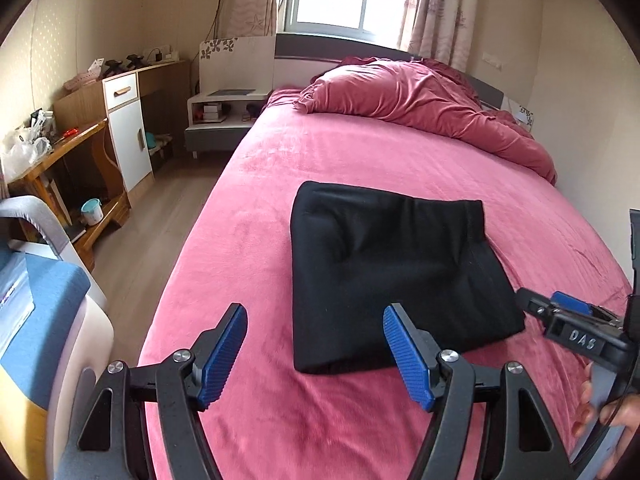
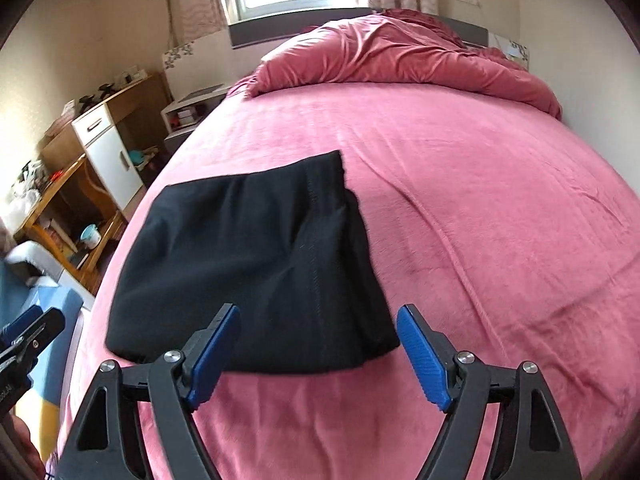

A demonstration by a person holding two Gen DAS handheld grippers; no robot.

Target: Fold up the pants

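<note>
The black pants (image 1: 394, 272) lie folded into a compact square on the pink bed (image 1: 360, 152); they also show in the right wrist view (image 2: 256, 264). My left gripper (image 1: 316, 314) is open and empty, held above the bed just before the near edge of the pants. My right gripper (image 2: 318, 316) is open and empty, over the near edge of the pants. The right gripper also shows at the right edge of the left wrist view (image 1: 560, 308), beside the near right corner of the pants.
A crumpled red duvet (image 1: 424, 100) lies at the head of the bed. A wooden desk (image 1: 68, 160), a white cabinet (image 1: 128, 132) and a nightstand (image 1: 224, 116) stand left of the bed. A blue and white object (image 1: 36, 320) is at near left.
</note>
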